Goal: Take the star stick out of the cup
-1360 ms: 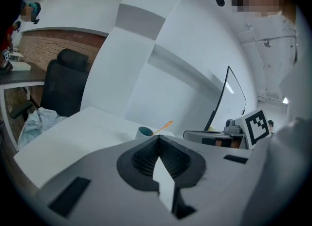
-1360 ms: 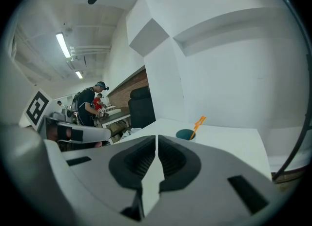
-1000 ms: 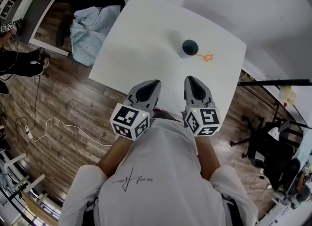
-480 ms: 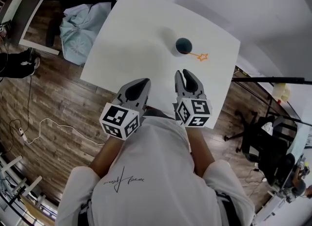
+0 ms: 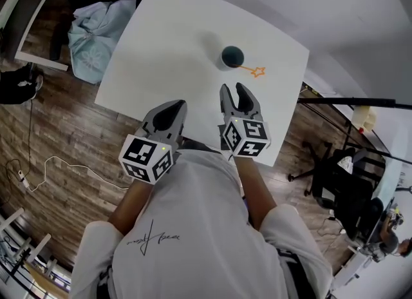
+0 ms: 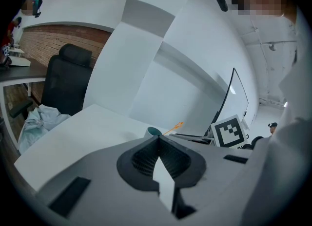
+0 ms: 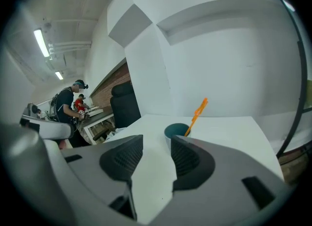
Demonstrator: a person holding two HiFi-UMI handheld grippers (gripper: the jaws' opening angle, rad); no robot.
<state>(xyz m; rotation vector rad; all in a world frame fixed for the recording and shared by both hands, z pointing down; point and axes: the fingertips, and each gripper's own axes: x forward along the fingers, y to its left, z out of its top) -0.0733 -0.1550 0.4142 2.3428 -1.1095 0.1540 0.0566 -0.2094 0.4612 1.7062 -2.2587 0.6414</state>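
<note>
A dark teal cup (image 5: 232, 57) stands on the white table (image 5: 174, 46), toward its far right. An orange star stick (image 5: 252, 70) leans out of the cup to the right, its star end beyond the rim. The cup (image 7: 176, 131) and stick (image 7: 197, 114) also show ahead in the right gripper view. My right gripper (image 5: 235, 93) hovers over the table's near edge, short of the cup, its jaws opening with nothing between them. My left gripper (image 5: 168, 112) hangs to its left at the near edge, shut and empty. In the left gripper view the cup (image 6: 153, 132) peeks over the jaws.
A light blue cloth bundle (image 5: 96, 30) lies on the wooden floor left of the table. A black office chair (image 5: 344, 185) and a black pole (image 5: 360, 102) stand to the right. White walls rise behind the table.
The right gripper's jaws have parted from shut to open. Both grippers have edged forward toward the table and the cup.
</note>
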